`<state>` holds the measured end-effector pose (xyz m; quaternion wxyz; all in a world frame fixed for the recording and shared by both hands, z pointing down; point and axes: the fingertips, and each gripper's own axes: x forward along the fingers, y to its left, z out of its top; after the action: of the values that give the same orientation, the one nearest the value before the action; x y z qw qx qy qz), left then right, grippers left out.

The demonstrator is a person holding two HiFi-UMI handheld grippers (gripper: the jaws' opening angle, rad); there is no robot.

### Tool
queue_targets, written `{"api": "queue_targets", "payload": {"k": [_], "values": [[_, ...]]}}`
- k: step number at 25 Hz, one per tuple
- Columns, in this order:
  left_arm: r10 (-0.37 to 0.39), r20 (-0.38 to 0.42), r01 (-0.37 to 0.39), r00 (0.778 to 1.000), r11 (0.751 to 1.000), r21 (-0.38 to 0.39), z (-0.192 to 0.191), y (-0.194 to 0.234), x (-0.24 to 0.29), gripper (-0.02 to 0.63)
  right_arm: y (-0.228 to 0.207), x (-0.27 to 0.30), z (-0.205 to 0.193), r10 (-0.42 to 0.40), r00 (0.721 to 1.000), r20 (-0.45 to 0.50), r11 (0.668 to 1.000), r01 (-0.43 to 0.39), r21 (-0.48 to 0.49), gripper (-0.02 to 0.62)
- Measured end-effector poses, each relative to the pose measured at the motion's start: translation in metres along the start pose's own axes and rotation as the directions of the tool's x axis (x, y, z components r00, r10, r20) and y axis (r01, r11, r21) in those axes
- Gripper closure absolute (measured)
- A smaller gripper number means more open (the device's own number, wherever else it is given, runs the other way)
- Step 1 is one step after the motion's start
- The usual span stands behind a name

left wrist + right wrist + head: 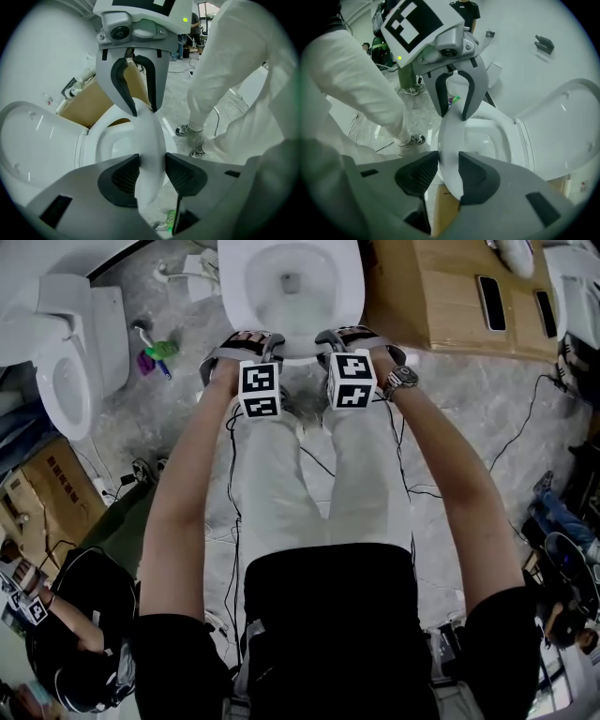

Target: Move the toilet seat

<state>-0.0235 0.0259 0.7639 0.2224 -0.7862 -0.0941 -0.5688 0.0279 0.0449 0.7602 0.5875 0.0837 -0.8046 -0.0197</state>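
Left gripper: jaws clamped on the toilet seat. The white front rim stands edge-on between the ribbed pads and both pads press on it. From my jaws the seat runs straight ahead to the other gripper, which bites the same rim a little further along.

Right gripper: same picture, mirrored. Its jaws pinch the seat rim, with pads on either face of it. The left gripper's dark fingers close over the rim just beyond my jaws.

Head view: both grippers point steeply down at the near edge of the toilet, side by side and close together. Their marker cubes face up at me.

Beyond the left jaws and off to their left, the lid stands raised. The bowl opens just past the seat rim on that side. A brown wooden panel lies further ahead, behind the toilet.

To the right of the left jaws are the person's light trousers and a shoe on the grey floor.

Beyond the right jaws and to their right, the lid shows again, tilted up.
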Motion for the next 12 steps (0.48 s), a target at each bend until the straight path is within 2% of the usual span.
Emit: {"api": "queue_targets", "payload": {"k": [4, 12], "values": [[0.006, 0.003, -0.006, 1.000, 1.000, -0.017, 0.001, 0.009, -0.011, 0.428, -0.005, -0.009, 0.001, -0.057, 0.998, -0.016, 0.996, 0.056, -0.072, 0.448], [0.015, 0.005, -0.015, 1.000, 0.999, -0.039, 0.006, 0.026, -0.040, 0.442, -0.019, -0.036, 0.007, -0.107, 0.994, -0.033, 0.991, 0.104, -0.085, 0.448]]}}
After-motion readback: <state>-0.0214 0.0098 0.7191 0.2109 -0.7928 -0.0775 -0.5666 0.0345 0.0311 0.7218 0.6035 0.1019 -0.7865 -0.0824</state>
